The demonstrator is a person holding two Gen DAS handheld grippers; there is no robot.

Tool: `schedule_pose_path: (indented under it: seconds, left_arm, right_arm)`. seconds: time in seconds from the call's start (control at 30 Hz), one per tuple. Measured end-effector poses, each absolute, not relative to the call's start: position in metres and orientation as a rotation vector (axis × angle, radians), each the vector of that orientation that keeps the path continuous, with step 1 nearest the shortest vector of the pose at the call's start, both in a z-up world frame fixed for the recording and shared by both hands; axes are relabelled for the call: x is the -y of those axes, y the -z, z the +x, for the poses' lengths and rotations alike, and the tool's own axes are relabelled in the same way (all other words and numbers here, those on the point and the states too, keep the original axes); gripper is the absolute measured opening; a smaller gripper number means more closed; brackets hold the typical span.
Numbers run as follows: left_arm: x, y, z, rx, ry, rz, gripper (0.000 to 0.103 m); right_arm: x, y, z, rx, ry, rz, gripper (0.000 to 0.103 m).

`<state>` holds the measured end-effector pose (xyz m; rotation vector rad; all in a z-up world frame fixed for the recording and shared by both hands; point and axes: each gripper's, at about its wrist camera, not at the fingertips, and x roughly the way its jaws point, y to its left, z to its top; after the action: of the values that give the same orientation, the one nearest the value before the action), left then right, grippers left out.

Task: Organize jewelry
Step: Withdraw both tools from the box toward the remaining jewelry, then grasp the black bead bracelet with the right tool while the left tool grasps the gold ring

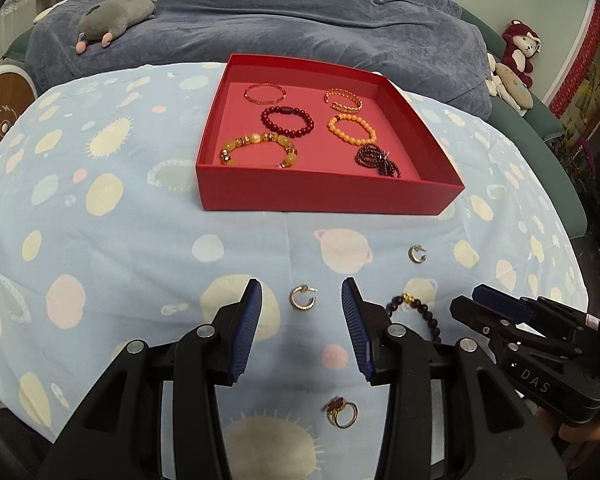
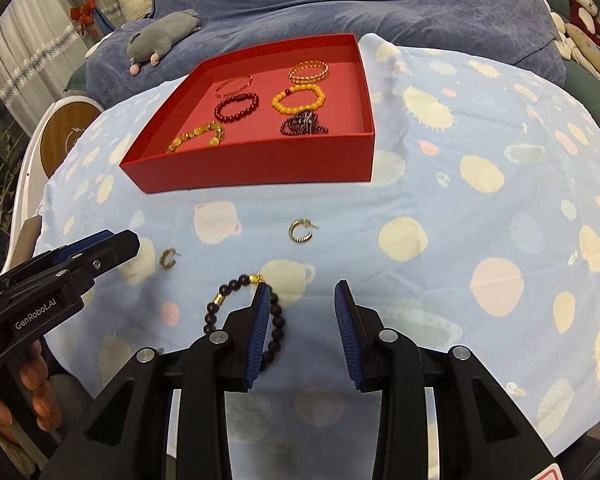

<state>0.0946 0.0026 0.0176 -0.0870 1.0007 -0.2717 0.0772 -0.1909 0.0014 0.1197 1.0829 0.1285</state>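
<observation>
A red tray holds several bracelets, among them a yellow stone one, a dark red one and an orange one. On the blue cloth lie two gold hoop earrings, a gold ring with a red stone and a black bead bracelet. My left gripper is open with one hoop earring between its fingers. My right gripper is open, its left finger over the black bracelet.
A bed with a blue-grey blanket lies behind the table, with a grey plush toy on it. Plush toys sit at the right. A round white and wood device stands at the left.
</observation>
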Motion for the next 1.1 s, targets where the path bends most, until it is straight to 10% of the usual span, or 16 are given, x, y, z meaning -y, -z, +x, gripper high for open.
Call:
schedule_pose_path:
  seconds: [1.1]
  left_arm:
    - [0.011, 0.002, 0.053, -1.044, 0.309, 0.021, 0.04]
  right_arm:
    - [0.177, 0.021, 0.071, -1.114, -0.122, 0.069, 0.008]
